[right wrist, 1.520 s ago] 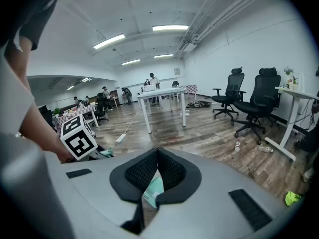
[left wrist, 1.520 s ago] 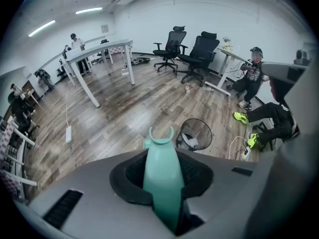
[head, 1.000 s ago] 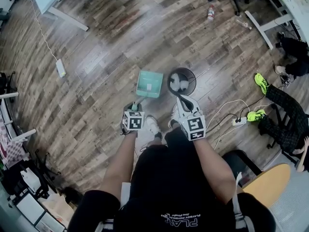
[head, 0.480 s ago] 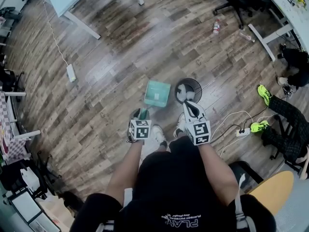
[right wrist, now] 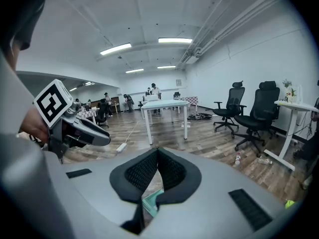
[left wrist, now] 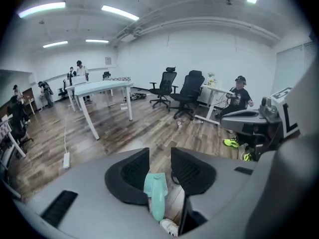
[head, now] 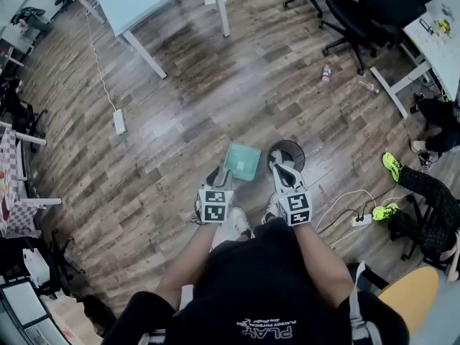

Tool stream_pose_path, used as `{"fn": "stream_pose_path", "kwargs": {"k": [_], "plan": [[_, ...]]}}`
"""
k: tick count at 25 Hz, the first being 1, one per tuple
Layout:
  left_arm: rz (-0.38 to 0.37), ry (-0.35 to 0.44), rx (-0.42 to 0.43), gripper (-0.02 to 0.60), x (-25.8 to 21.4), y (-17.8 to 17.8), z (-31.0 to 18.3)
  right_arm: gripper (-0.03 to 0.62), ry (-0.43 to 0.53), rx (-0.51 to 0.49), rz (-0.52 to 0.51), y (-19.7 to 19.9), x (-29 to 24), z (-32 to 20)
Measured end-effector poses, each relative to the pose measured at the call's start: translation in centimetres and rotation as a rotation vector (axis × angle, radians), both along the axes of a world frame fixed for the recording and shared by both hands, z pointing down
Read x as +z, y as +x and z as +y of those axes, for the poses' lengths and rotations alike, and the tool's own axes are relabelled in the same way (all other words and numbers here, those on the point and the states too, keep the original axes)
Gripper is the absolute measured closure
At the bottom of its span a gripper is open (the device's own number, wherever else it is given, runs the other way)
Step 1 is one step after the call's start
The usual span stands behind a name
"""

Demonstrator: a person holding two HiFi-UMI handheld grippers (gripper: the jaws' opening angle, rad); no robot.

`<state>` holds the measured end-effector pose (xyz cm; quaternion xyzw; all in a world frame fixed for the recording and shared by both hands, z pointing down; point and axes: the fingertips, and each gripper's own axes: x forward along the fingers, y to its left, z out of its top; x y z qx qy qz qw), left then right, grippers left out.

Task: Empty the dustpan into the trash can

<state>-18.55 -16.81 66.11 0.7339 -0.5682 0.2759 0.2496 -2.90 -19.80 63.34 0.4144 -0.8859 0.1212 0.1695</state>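
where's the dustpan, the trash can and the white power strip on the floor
dustpan (head: 243,162), head view, middle of the teal pan
trash can (head: 288,142), head view, far side of its dark rim
power strip (head: 119,121), head view, middle of its white body

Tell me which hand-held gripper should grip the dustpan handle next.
Left. The left hand-held gripper has just been opening its jaws. They stand apart with the teal dustpan handle already between them, not clamped. The right hand-held gripper is shut and sits near the trash can.

L gripper (left wrist: 159,156) newly apart; R gripper (right wrist: 157,152) prob. together
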Motion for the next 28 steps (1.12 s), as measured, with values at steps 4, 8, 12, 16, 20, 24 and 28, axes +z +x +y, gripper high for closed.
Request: {"fn": "stream_pose_path", "kwargs": {"k": [4,8,12,16,20,24,28], "plan": [[0.019,0.074,0.032,0.457,-3.1,0.3,0.3,0.569,0.056,-0.036,0.005,-1.6,-2.7,0.5],[0.033,0.159,0.026,0.537,-6.5,-0.4,1.1,0.569,0.109,-0.032,-0.016,-3.0,-5.5,1.1],[0.063,0.255,0.033,0.558,-9.8,-0.2,1.7,0.569,0.183,-0.050,-0.045,-4.6,-8.9,1.9],[0.099,0.332,0.060,0.558,-11.9,0.5,2.5,0.569,0.219,-0.050,-0.116,-5.6,-11.8,3.0],[0.151,0.394,0.065,0.558,-14.3,1.4,3.3,0.569,0.268,-0.015,-0.156,-4.8,-14.7,3.6],[0.173,0.433,0.051,0.558,-16.1,2.8,3.9,0.569,0.315,-0.004,-0.181,-3.1,-17.7,3.9],[0.152,0.465,0.032,0.558,-17.7,5.4,5.0,0.569,0.349,-0.054,-0.184,-1.1,-19.6,5.6]]}}
